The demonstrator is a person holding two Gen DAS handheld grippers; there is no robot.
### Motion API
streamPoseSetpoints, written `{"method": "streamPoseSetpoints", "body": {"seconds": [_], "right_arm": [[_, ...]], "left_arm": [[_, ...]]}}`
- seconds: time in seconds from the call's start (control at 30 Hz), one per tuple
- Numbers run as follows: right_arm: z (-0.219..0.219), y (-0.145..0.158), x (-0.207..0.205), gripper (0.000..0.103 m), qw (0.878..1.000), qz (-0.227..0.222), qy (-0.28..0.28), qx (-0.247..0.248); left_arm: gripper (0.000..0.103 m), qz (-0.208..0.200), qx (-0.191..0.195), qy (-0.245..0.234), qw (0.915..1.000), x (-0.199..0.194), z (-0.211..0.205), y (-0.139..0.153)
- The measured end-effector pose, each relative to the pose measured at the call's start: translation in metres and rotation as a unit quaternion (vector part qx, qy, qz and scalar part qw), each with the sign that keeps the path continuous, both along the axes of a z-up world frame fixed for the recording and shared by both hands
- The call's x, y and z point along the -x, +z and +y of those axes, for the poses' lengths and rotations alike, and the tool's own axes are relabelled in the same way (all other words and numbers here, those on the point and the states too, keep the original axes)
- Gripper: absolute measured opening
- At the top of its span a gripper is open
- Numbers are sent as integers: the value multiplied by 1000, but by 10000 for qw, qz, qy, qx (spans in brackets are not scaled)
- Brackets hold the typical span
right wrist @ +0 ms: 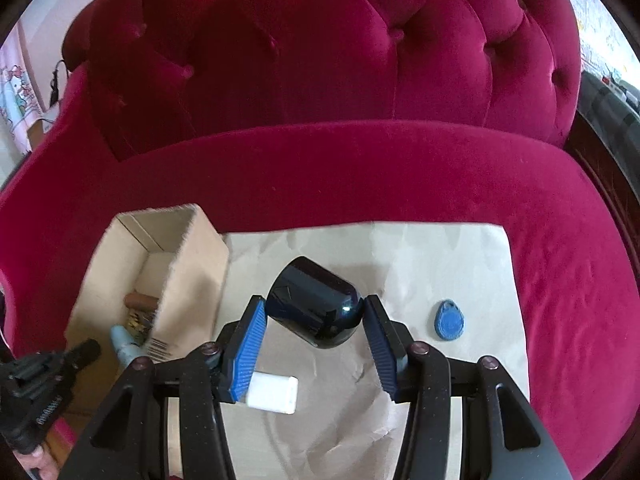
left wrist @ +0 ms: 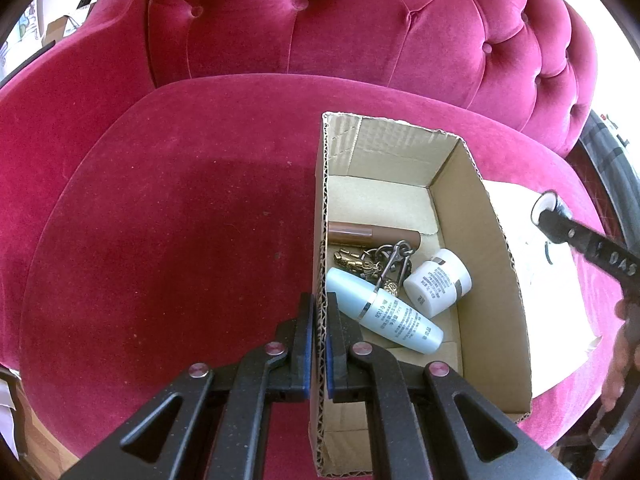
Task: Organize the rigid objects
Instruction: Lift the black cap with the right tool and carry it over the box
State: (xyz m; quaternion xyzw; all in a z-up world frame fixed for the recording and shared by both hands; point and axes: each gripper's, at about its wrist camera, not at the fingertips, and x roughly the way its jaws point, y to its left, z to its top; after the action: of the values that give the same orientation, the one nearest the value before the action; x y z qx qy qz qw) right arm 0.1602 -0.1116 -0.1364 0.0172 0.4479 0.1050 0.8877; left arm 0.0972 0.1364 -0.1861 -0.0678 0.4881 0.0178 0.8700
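The left tool (left wrist: 319,312) pinches the near wall of the open brown cardboard box (left wrist: 496,264) on the crimson velvet sofa seat (left wrist: 168,220). The right tool (right wrist: 314,322) grips a glossy dark-blue, seemingly rounded jar (right wrist: 312,308) above the crumpled beige paper sheet (right wrist: 420,264), beside a blue teardrop key fob (right wrist: 449,319).

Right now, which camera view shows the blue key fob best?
The right wrist view: the blue key fob lies fully visible on the paper sheet, right of the right gripper. The left wrist view does not show it.
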Motion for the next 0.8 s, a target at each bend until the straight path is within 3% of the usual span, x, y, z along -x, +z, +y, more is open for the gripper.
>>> {"method": "streamPoseSetpoints", "body": {"seconds": [0.27, 0.8], "right_arm": [[11, 27, 10, 53, 9994, -264, 185, -125], [50, 45, 24, 53, 9954, -479, 703, -449]], "left_arm": [[4, 3, 0, -6, 10000, 0, 1, 0], [4, 4, 42, -9, 10000, 1, 2, 0]]}}
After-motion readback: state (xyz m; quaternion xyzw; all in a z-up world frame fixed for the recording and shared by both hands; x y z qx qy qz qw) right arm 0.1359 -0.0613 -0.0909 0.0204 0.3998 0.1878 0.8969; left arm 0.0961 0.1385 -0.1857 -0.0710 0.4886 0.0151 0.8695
